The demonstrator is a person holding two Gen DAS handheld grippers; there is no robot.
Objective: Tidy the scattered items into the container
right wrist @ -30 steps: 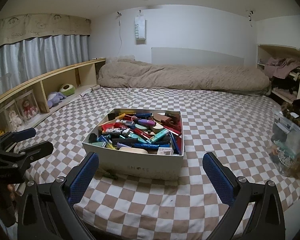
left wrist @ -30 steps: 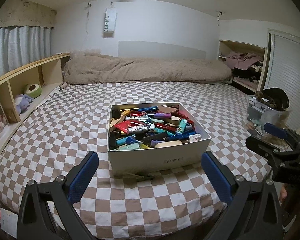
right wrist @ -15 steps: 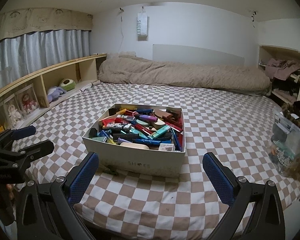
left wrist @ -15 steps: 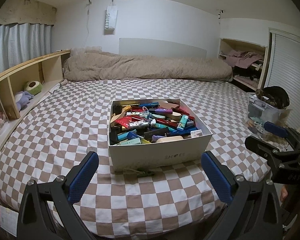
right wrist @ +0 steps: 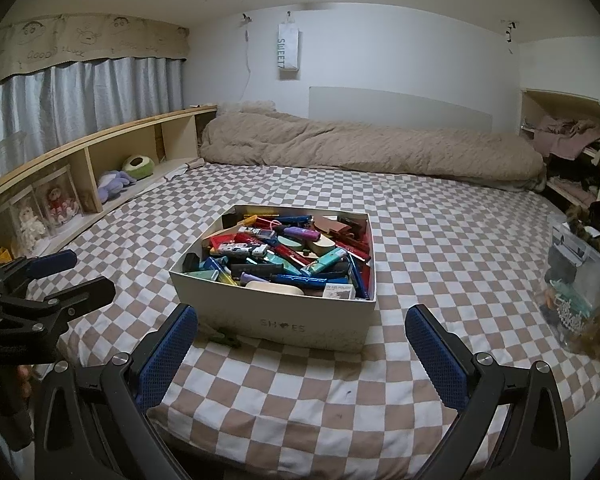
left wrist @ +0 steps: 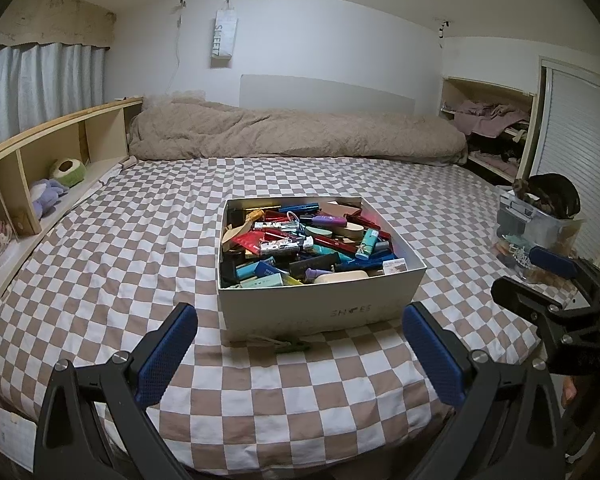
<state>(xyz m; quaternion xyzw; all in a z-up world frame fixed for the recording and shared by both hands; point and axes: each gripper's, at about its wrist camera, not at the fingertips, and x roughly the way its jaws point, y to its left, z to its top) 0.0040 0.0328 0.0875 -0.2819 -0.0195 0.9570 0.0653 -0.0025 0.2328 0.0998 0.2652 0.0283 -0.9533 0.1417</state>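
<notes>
A white shoe box (left wrist: 320, 308) sits at the centre of the left wrist frame on a bed covered by a brown-and-white checked sheet (left wrist: 100, 280); in the right wrist frame the same box (right wrist: 276, 316) lies just below centre. The box is filled to the rim with small mixed items (left wrist: 300, 244), among them tubes, pens and flat packets in red, blue, teal and purple. One small dark green clip (left wrist: 288, 345) lies on the sheet outside the box, touching or just beside its near wall; in the right wrist frame it appears at the box's lower left corner (right wrist: 224, 336). The left gripper (left wrist: 300, 354) occupies the bottom of its own frame with both blue-padded fingers spread wide and nothing between them; its tips stop short of the box. The right gripper (right wrist: 302, 354) stands the same way at the bottom of its frame, fingers wide apart and empty. Each gripper is also visible from the other's camera: the right one at the right edge of the left wrist frame (left wrist: 540, 280), the left one at the left edge of the right wrist frame (right wrist: 66, 276). A rolled beige duvet (left wrist: 292, 136) lies across the upper middle. A wooden shelf (left wrist: 40, 148) with soft toys runs along the left side. A clear plastic bin (left wrist: 536, 220) stands at the right.
</notes>
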